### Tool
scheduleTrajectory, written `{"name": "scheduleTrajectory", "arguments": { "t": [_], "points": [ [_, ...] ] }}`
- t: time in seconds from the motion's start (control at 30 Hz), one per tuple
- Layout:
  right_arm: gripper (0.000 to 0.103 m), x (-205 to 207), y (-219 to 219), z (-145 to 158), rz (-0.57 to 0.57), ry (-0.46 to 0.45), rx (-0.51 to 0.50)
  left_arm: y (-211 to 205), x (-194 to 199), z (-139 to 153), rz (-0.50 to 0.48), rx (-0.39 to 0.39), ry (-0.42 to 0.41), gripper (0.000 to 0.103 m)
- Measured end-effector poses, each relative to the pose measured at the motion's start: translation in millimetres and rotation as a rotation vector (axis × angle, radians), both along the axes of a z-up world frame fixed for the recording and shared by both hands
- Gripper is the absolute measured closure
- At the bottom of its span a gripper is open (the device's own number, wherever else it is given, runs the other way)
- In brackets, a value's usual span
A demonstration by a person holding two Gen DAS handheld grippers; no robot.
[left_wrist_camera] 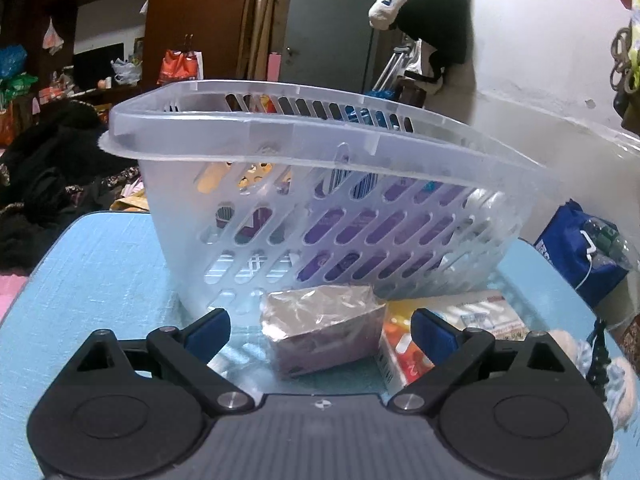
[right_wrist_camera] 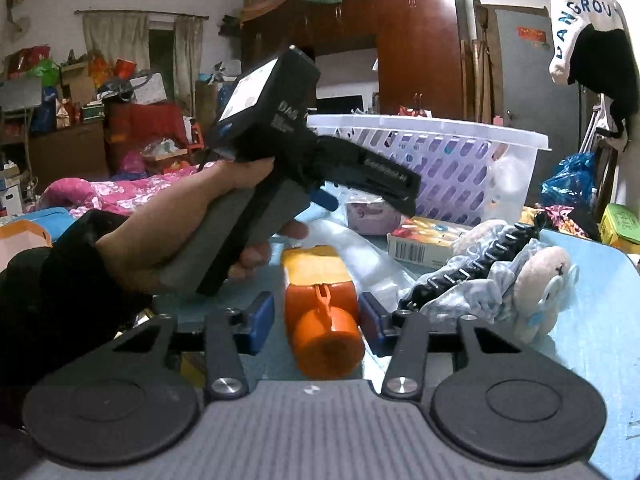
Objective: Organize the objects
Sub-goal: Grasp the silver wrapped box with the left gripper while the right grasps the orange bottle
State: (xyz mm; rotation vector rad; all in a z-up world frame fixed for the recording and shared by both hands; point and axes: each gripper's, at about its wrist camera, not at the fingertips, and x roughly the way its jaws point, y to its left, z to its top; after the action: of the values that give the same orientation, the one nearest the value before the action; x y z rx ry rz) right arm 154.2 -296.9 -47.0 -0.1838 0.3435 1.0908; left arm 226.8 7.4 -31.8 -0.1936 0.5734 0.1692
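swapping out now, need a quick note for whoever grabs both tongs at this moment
Left tongs: open, empty, facing the wrapped box just in front of the basket.
Right tongs: open, either side of the orange bottle, which lies on the table; not gripped yet.
Done: some items, purple packs among them, are already in the basket.
Left on the table: wrapped box, orange bottle, carton, plush toy, black clip.

"DANGROU" on the hanging white garment [right_wrist_camera: 582, 12]; "DAS" on the left gripper [right_wrist_camera: 316, 200] body.
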Motion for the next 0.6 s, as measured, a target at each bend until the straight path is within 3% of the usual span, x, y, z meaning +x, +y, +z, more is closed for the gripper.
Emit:
{"name": "scheduleTrajectory", "arguments": {
  "t": [0.13, 0.23, 0.3, 0.37, 0.6],
  "points": [
    [0.052, -3.4, 5.0, -3.2, -0.006, -0.021, -0.016, -5.0, 3.2, -1.0, 0.028, 0.013, 0.012, 0.009],
    [0.056, -4.4, 5.1, -2.4, -0.001, -0.026, -0.007, -4.4, 2.6, -2.4, 0.033, 0.006, 0.014, 0.034],
    [0.056, -4.2, 4.6, -2.2, 0.003, -0.026, -0.003, -1.8, -1.2, -2.5, 0.031, -0.016, 0.001, 0.035],
    [0.056, -3.5, 3.5, -2.9, 0.005, -0.025, 0.001, -3.7, -6.0, -2.6, 0.036, 0.021, -0.009, 0.036],
    [0.057, -4.1, -4.2, 1.9, 0.005, -0.03, 0.054, 7.9, -48.8, 10.1, 0.027, 0.015, -0.145, 0.036]
  ]
}}
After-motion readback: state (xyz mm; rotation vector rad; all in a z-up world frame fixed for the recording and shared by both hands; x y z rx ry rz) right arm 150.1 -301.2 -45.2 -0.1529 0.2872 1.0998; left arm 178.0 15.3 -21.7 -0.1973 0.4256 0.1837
